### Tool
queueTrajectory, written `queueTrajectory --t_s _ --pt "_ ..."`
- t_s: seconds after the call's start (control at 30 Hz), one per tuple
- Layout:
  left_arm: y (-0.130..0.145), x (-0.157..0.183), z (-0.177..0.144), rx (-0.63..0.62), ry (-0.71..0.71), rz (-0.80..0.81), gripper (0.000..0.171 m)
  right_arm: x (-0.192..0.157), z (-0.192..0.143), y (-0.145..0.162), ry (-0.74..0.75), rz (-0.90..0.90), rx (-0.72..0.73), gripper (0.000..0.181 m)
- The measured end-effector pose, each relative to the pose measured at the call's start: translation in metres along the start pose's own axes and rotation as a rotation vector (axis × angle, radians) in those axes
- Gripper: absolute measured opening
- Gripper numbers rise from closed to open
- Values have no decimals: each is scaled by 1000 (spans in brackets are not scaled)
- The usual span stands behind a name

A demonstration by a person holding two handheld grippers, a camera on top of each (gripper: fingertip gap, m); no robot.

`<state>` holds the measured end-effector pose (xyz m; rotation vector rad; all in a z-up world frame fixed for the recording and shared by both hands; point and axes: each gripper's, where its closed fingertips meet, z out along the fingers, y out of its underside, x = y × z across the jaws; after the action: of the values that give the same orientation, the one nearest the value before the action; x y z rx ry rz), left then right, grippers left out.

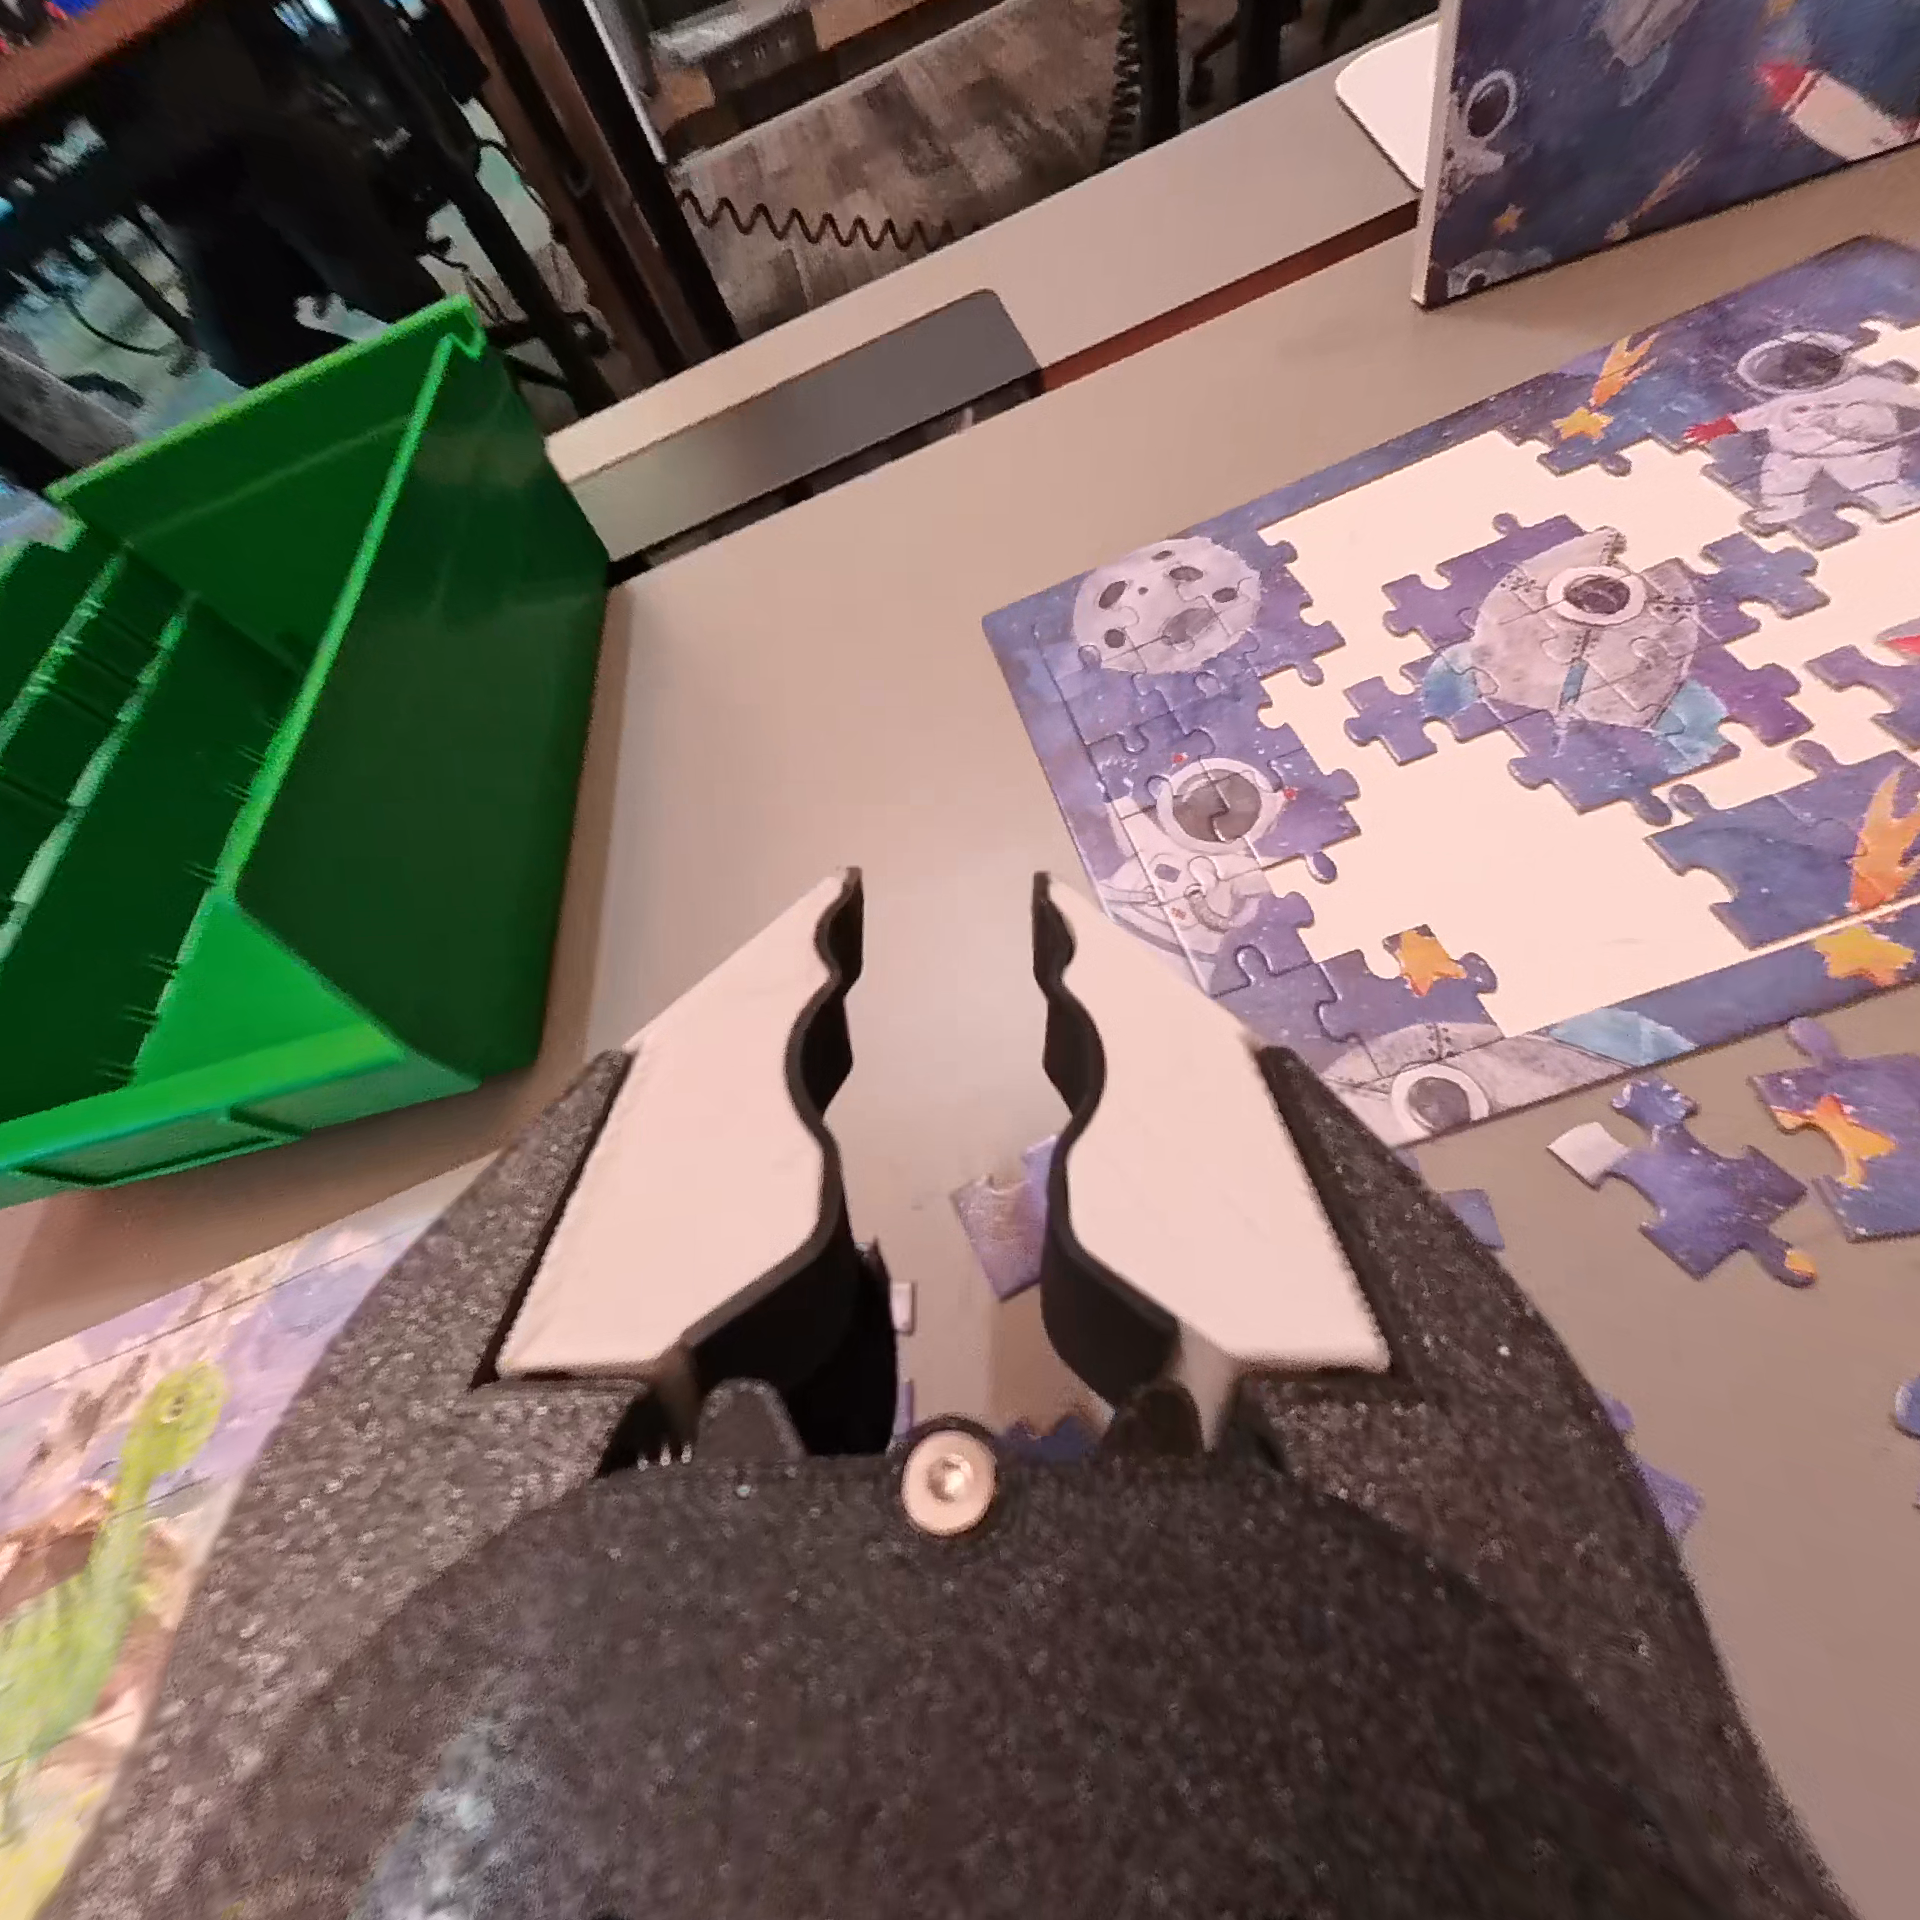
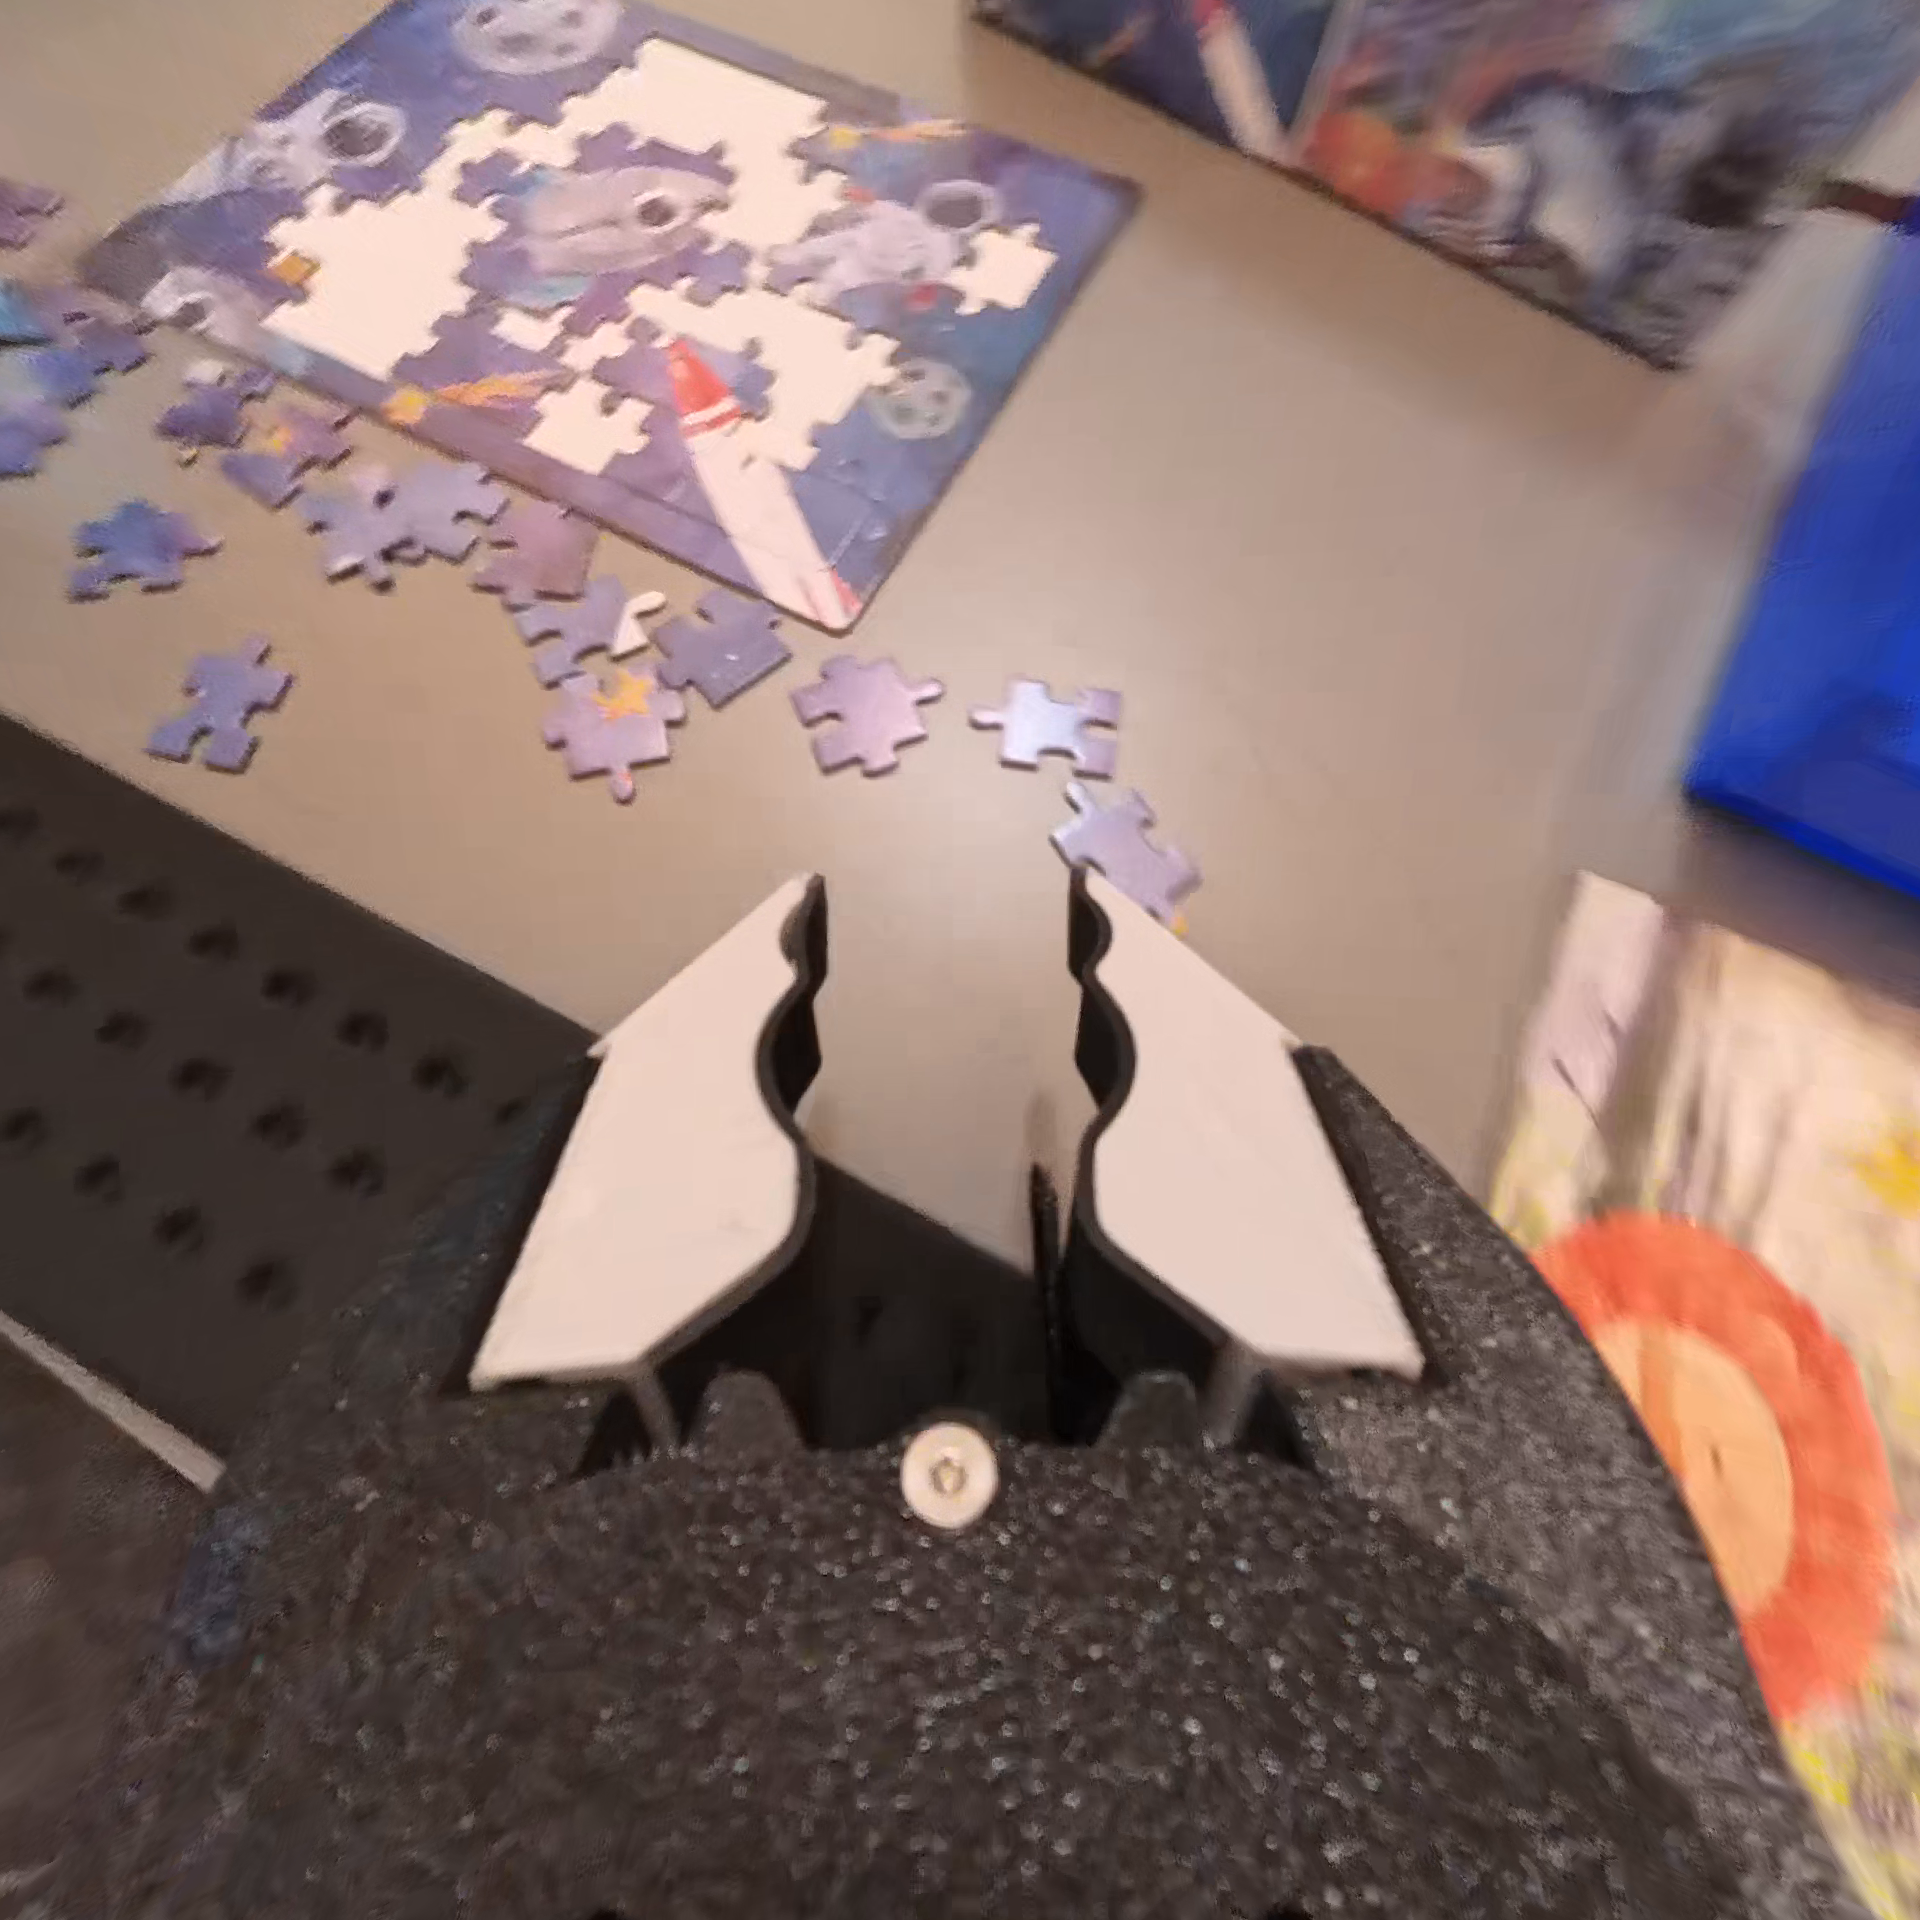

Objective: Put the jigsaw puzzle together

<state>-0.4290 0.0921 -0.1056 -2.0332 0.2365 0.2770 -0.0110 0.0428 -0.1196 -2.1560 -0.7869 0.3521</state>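
**Both grippers hang empty over a half-built space puzzle**

Left wrist view: a bright green plastic bin [image 1: 312,727] with ribbed inner walls stands on the grey table [image 1: 810,727] to the left, well apart from the puzzle. At the lower left corner lies a pale picture board with a green dinosaur [image 1: 94,1558], partly hidden under the gripper body. Far right, a blue box printed with astronauts [image 1: 1662,135] stands upright just behind the puzzle. The left gripper [image 1: 948,894] points forward and down over bare table, its white-faced fingers [image 1: 727,1143] spread with nothing between them. The rectangular blue space-themed jigsaw puzzle [image 1: 1195,727] lies flat to the right of the fingertips, its long side running away toward the upper right; white backing shows where pieces are missing around a grey rocket cluster. Loose blue puzzle pieces [image 1: 1704,1195] lie on the table just below the puzzle's near edge, and one more sits partly hidden behind the right finger.

Right wrist view: this view is blurred. A black perforated panel [image 2: 208,1039] borders the table at the left, a blue object [image 2: 1818,644] sits at the right edge, and a colourful board with an orange disc [image 2: 1714,1455] lies at the lower right. The right gripper [image 2: 948,894] tilts down over the table, fingers parted and empty. The puzzle lies well ahead at the upper left, its long side slanting from lower left to upper right. A purple loose piece [image 2: 1127,847] lies just beside the right fingertip; whether they touch cannot be told.
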Motion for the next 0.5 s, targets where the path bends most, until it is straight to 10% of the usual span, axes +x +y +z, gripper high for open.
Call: queueTrajectory --t_s 0.2,0.5 --pt "3 -2 1 -14 -79 36 32 -37 56 -35 -272 -114 -19 38" --pt "6 25 2 -12 118 -57 33 -41 70 -48 -154 -204 122 33"
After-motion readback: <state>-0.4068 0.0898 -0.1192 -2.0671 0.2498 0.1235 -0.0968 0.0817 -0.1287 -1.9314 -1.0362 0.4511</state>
